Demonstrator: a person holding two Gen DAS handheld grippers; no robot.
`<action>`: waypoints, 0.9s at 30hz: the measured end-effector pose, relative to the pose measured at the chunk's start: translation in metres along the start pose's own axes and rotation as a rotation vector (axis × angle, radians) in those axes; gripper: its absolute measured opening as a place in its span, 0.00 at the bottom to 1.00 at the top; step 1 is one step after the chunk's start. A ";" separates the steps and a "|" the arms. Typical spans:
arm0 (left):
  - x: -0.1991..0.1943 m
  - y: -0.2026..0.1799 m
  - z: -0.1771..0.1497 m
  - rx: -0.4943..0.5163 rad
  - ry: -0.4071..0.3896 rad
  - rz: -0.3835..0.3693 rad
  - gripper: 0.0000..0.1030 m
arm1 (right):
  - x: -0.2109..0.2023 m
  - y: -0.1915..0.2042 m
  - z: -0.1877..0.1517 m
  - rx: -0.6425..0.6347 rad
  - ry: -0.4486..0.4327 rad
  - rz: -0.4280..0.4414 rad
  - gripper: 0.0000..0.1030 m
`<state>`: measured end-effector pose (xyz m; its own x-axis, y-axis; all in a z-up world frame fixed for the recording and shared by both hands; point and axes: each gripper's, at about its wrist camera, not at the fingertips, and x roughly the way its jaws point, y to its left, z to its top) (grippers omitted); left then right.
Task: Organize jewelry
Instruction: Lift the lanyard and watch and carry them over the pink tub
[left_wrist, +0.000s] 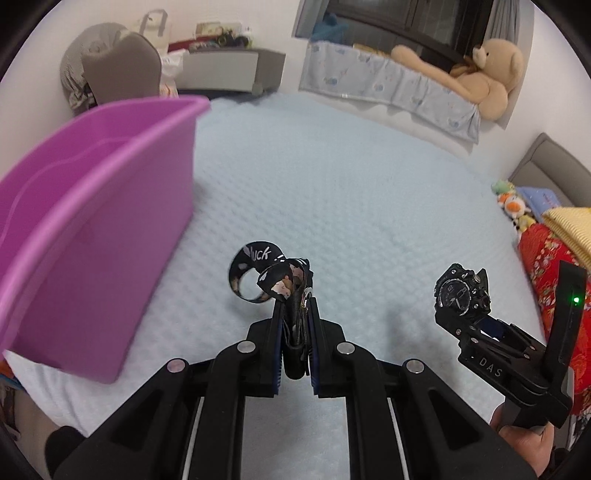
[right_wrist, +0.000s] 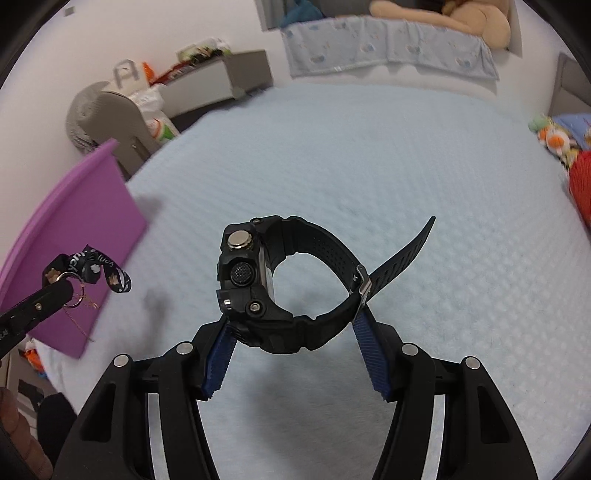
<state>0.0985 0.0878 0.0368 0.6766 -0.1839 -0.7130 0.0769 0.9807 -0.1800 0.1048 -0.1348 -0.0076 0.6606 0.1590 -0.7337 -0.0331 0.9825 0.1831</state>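
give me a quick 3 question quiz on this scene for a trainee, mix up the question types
1. True or false: the left gripper is shut on a printed black lanyard strap with a key ring.
2. Multiple choice: what is between the pads of the right gripper? A) a gold necklace B) a black wristwatch C) a silver spoon
3. Fill in: the purple bin stands on the pale blue ____.

Key
1. True. The jaws are closed with the strap looping out above them.
2. B. The pads press the watch case on one side and the band on the other.
3. Bed cover.
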 end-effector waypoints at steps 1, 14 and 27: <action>-0.008 0.003 0.004 -0.007 -0.019 0.008 0.11 | -0.006 0.006 0.002 -0.010 -0.012 0.005 0.58; -0.098 0.066 0.059 -0.032 -0.220 0.106 0.11 | -0.050 0.120 0.068 -0.154 -0.132 0.184 0.58; -0.117 0.191 0.090 -0.183 -0.211 0.299 0.11 | -0.019 0.261 0.119 -0.319 -0.098 0.376 0.58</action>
<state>0.0997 0.3021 0.1464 0.7866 0.1437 -0.6006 -0.2644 0.9572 -0.1172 0.1727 0.1072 0.1319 0.6258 0.5129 -0.5877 -0.4997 0.8421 0.2028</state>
